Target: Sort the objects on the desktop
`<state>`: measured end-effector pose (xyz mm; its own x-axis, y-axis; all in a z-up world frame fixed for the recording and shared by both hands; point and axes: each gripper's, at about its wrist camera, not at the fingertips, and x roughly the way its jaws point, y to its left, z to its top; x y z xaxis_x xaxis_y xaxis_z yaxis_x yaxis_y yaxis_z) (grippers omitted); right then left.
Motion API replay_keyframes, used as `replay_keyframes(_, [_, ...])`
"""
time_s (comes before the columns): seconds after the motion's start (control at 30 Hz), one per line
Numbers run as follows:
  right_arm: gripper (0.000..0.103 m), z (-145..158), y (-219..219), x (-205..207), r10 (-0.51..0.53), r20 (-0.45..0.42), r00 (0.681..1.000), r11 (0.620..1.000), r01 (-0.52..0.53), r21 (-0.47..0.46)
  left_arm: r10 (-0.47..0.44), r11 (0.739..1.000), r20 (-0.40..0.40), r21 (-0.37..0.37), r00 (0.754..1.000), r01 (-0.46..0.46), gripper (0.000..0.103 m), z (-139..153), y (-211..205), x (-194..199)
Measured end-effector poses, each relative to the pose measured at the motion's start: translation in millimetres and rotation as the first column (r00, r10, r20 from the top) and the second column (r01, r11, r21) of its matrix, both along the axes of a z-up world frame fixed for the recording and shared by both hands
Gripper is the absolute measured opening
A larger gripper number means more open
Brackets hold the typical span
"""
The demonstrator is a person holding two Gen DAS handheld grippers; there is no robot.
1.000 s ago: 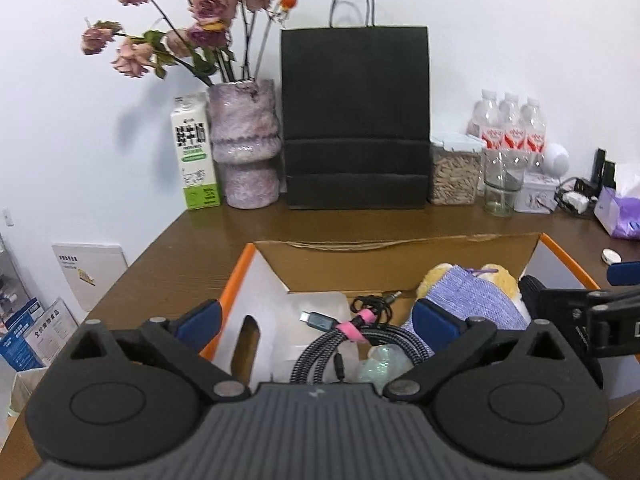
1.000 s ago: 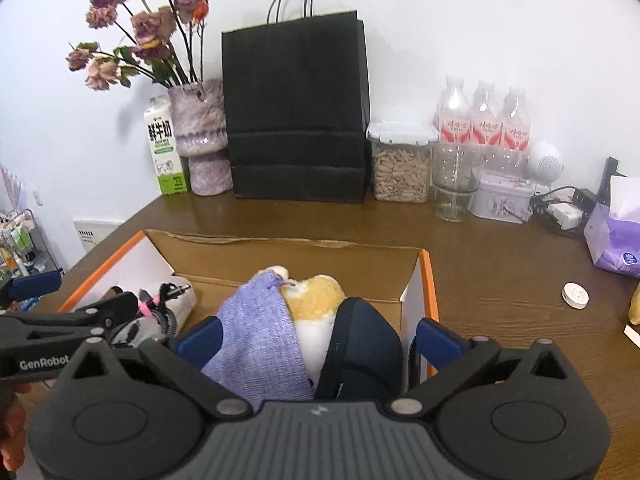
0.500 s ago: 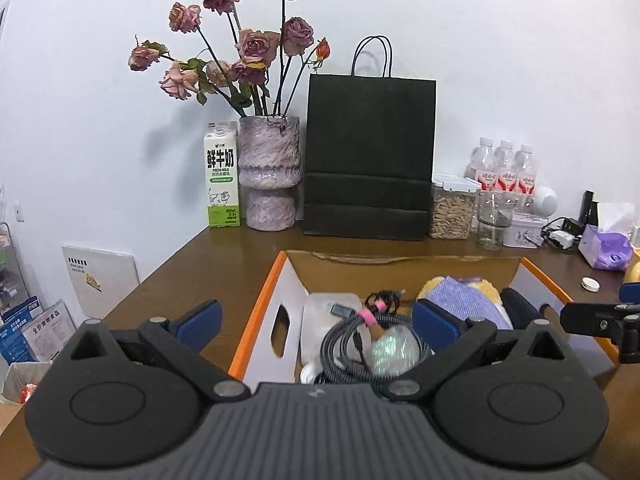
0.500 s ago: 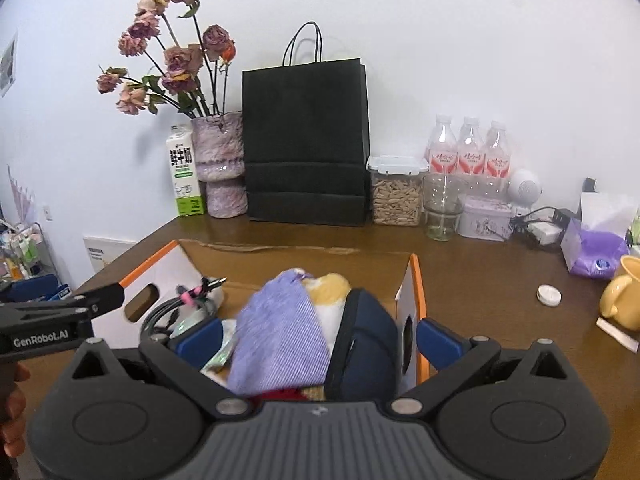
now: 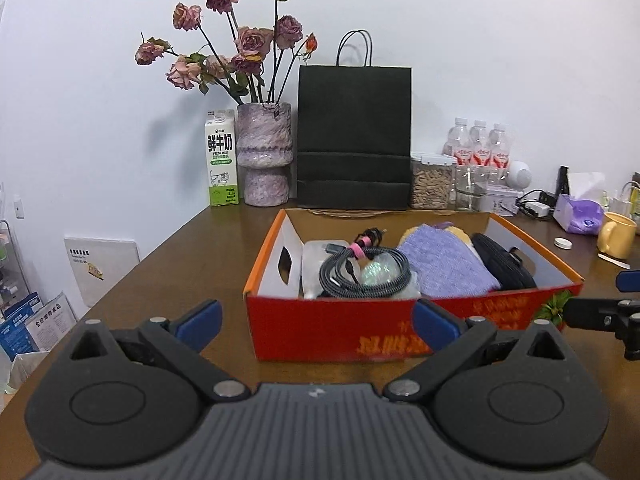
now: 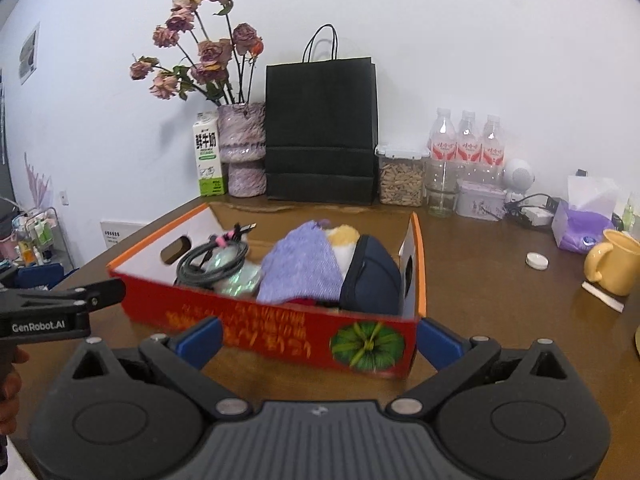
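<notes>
A red and orange cardboard box [image 5: 360, 322] [image 6: 280, 332] stands on the brown table. It holds a coiled dark cable [image 5: 362, 270] [image 6: 208, 260] with a pink tie, a lilac cloth [image 5: 448, 268] [image 6: 304, 264] over a yellow plush, a dark pouch [image 5: 504, 266] [image 6: 372, 276] and a white item [image 5: 316, 260]. My left gripper [image 5: 316, 320] is open and empty, in front of the box's near wall. My right gripper [image 6: 318, 340] is open and empty, at the near right corner.
At the back stand a milk carton [image 5: 221, 158], a vase of dried roses [image 5: 264, 152], a black paper bag [image 5: 354, 136], a jar [image 5: 430, 184], a glass and water bottles [image 5: 478, 146]. A yellow mug [image 6: 612, 262], a tissue pack [image 6: 586, 216] and a white cap [image 6: 537, 261] lie right.
Both grippers have drawn back and up from over the box. The box's near wall now shows in front of the open fingers. The box contents have not moved.
</notes>
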<state>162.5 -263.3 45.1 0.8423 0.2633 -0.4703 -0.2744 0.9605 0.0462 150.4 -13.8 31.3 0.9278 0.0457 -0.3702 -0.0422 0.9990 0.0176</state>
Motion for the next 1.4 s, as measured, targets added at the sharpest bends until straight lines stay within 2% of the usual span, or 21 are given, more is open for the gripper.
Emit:
replay_keyframes(0.2, [0.103, -17.1, -2.4, -26.9, -0.009, 0.001, 1.000, 1.000, 0.009, -0.002, -0.002, 1.000, 0.014, -0.007, 1.000, 0.002, 0.103, -14.5, -4.6, -25.7])
replay_keyframes(0.4, [0.103, -37.1, -2.2, -52.8, -0.021, -0.025, 0.999, 0.999, 0.021, -0.024, -0.008, 1.000, -0.014, -0.008, 1.000, 0.007, 0.103, -29.6, -9.7, -44.9])
replay_keyframes(0.7, [0.103, -50.2, -4.3, -79.1, -0.036, -0.047, 0.998, 0.999, 0.035, -0.016, -0.004, 1.000, -0.055, -0.017, 0.998, 0.003, 0.103, -44.0, -12.3, -69.0])
replay_keyframes(0.87, [0.103, -54.3, 2.0, -84.0, -0.016, -0.066, 0.998, 1.000, 0.015, -0.015, -0.039, 0.999, -0.091, -0.005, 0.995, 0.039, 0.103, -48.3, -18.5, -72.5])
replay_keyframes(1.4, [0.103, -52.9, 6.8, -89.7, 0.002, -0.060, 0.998, 1.000, -0.003, -0.015, -0.110, 0.994, -0.067, 0.004, 0.992, 0.111, 0.103, -44.5, -29.0, -81.7])
